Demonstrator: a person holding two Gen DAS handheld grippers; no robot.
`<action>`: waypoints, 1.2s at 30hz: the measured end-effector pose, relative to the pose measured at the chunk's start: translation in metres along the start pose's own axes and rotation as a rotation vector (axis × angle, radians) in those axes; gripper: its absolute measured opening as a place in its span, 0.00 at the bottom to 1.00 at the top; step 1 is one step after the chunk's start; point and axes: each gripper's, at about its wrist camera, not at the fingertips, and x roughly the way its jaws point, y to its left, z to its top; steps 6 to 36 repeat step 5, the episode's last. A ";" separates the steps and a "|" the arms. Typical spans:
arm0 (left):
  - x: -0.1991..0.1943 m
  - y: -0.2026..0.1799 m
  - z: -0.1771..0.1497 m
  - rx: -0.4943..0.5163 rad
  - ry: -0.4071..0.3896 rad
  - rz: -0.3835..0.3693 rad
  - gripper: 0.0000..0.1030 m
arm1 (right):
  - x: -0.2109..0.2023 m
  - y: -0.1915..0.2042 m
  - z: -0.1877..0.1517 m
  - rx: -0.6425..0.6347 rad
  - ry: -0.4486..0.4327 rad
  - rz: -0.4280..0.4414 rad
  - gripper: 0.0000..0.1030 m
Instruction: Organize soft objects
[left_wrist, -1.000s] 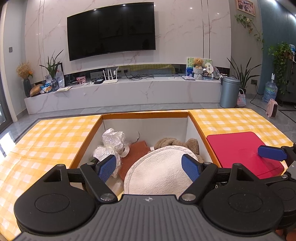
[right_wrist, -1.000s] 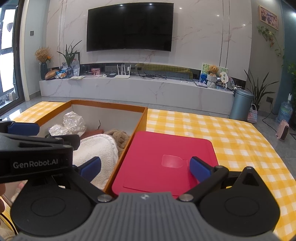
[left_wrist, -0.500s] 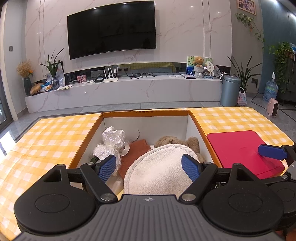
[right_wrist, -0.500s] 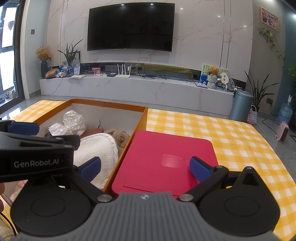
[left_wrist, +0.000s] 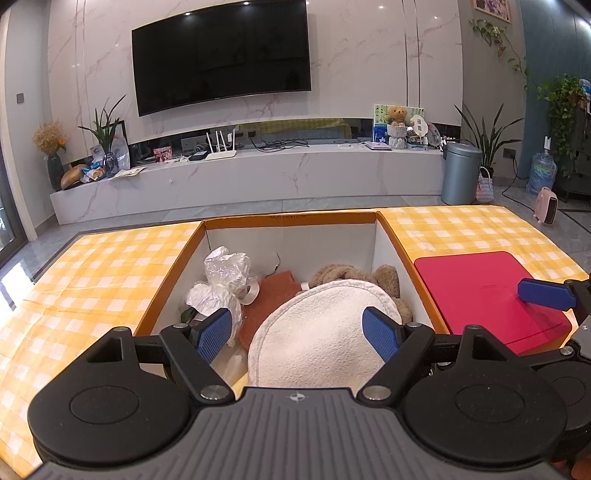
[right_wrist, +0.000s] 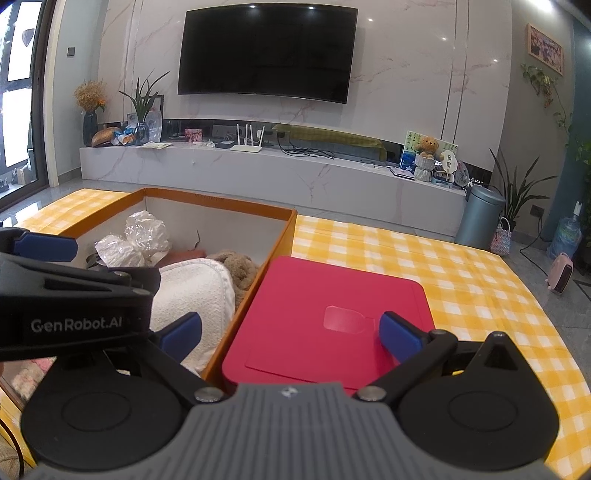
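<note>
White cushion (left_wrist: 325, 332) inside orange box (left_wrist: 291, 216), brown plush (left_wrist: 354, 273) at 12 o'clock. Left gripper (left_wrist: 297, 328) agape above it; right gripper (right_wrist: 291, 332) agape over red lid (right_wrist: 332, 317).

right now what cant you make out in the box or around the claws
- Plush bear: mostly under the white cushion, left wrist view.
- Box near end: hidden by the left claw body.
- Red lid near edge: hidden by the right claw.
- Contents of the crinkled plastic bag: unreadable.

A home living room: wall-mounted television (left_wrist: 221, 55), marble media console (left_wrist: 258, 173), potted plants (left_wrist: 484, 136).
</note>
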 end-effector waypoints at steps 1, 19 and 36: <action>0.000 0.000 0.001 0.004 -0.001 0.002 0.91 | 0.000 0.000 0.000 -0.003 0.000 -0.001 0.98; -0.002 0.001 0.001 0.002 -0.001 0.004 0.91 | 0.001 0.001 0.000 -0.001 -0.001 -0.002 0.98; -0.002 0.001 0.001 0.002 -0.001 0.004 0.91 | 0.001 0.001 0.000 -0.001 -0.001 -0.002 0.98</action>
